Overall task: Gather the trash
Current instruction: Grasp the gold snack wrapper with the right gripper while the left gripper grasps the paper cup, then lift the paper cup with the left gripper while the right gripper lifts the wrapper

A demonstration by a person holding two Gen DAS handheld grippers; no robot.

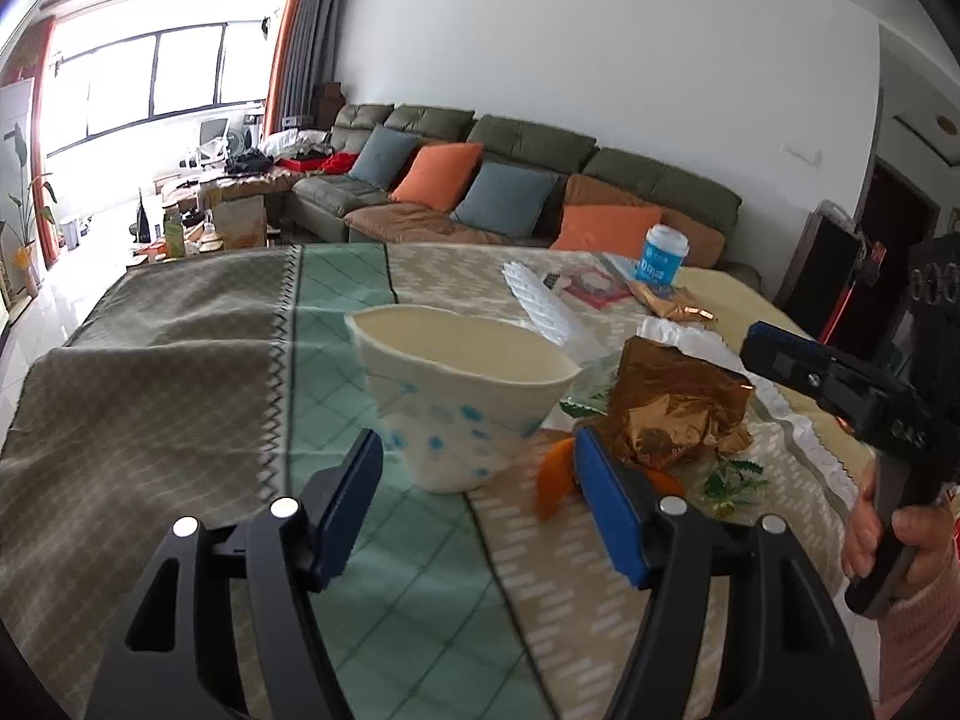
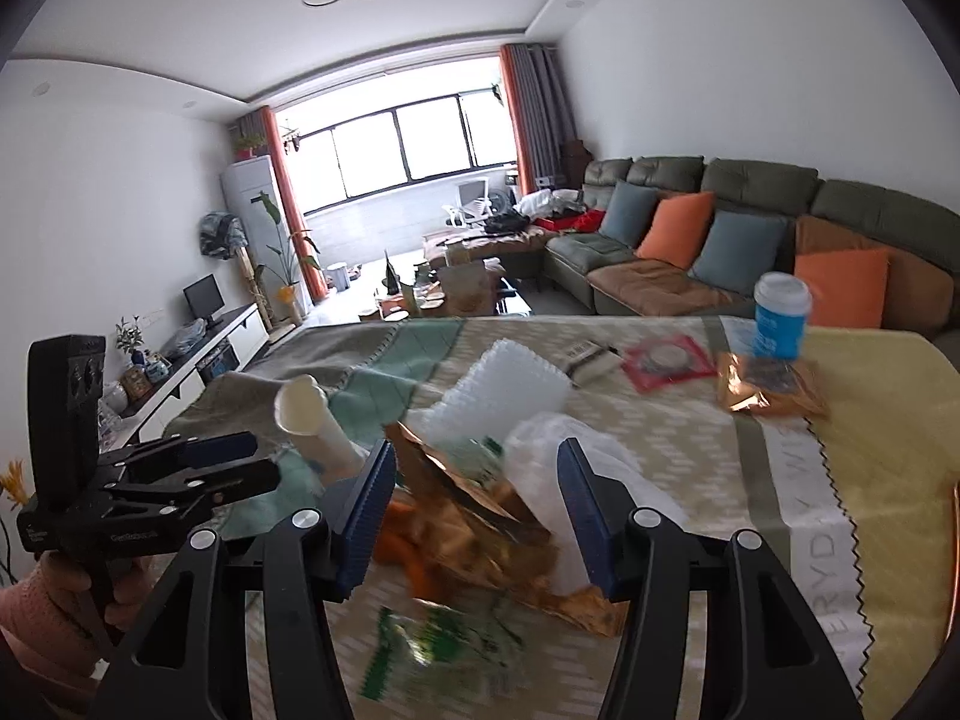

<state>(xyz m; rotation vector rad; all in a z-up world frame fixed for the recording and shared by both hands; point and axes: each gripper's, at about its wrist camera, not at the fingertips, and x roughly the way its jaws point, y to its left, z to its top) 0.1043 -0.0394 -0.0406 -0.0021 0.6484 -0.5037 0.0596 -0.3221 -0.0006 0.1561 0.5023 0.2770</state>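
Worktop: patchwork cloth.
Paper cup: squashed, nothing inside.
Your left claw: spread wide.
Your right claw: spread around gold wrapper.

Paper cup on table, left of foil wrapper; lidded cup behind.

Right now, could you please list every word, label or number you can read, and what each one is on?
"ERYD" and "WI", partial white letters: grey band of the tablecloth.
White print on the blue paper cup: too blurred to read.
Embossed marking on the right gripper body: too small to read.
Green wrapper: motion-blurred, unreadable.
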